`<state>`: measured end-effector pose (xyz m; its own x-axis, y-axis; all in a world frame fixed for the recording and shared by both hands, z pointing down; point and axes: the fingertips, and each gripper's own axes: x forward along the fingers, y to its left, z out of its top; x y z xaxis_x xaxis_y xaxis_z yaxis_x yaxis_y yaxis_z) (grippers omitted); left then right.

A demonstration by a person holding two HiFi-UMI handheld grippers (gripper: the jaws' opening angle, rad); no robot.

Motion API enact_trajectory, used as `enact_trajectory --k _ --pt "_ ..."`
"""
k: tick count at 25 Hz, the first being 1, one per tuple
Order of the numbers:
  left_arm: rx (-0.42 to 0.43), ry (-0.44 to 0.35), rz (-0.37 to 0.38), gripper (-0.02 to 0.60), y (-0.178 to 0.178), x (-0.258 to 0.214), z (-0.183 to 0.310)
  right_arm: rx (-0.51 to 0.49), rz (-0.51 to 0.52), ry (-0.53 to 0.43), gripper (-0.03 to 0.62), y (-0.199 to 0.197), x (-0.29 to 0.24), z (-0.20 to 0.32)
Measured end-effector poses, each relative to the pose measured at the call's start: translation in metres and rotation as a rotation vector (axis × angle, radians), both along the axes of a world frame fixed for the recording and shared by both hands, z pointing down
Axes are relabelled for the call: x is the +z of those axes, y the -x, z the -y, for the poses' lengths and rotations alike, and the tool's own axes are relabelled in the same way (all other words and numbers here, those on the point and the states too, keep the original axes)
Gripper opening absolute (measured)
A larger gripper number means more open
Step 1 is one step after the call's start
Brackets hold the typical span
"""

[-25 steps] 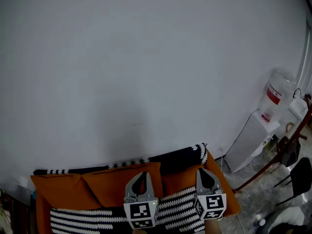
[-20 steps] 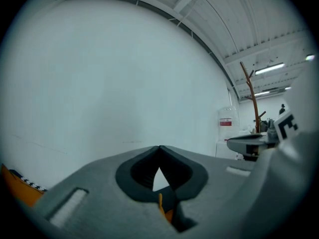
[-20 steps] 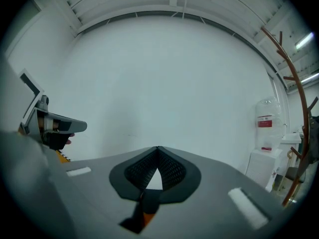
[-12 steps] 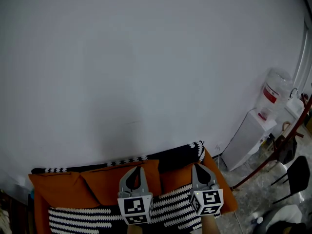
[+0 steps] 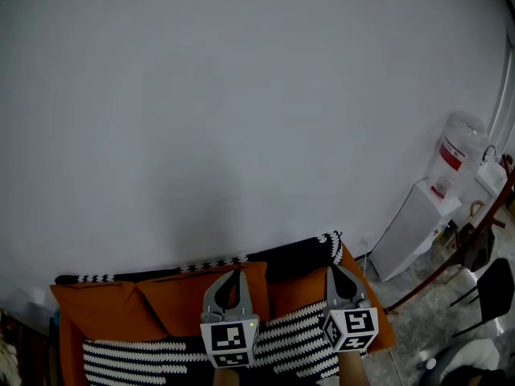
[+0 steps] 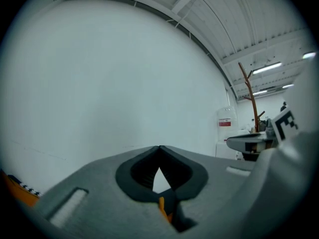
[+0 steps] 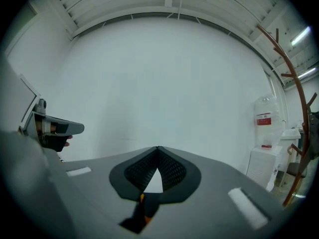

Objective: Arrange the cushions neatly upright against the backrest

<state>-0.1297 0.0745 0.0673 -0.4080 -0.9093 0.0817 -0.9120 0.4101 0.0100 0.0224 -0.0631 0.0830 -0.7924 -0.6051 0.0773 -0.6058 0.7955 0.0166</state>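
I hold left gripper [image 5: 233, 272] and right gripper [image 5: 332, 268] empty, jaws together, above the sofa's [image 5: 381, 333] front edge — staged, I judge, facing cushions [image 5: 187, 304] leaning on the backrest [image 5: 291, 257].

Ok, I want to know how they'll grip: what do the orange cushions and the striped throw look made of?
Orange cushions: apparently a soft, matte woven fabric; they sag and crease and show no shine. Striped throw: probably knitted or crocheted yarn in black and white, judging by its bumpy, looped-looking stripes. The head view is too dim to make out the weave of either.
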Motion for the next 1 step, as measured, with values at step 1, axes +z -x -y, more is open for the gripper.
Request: enact_trajectory --k 1 --pt "0.003 0.000 0.002 0.003 0.0006 0.0003 0.0014 0.001 0.000 0.000 0.009 0.0004 0.0000 0.0011"
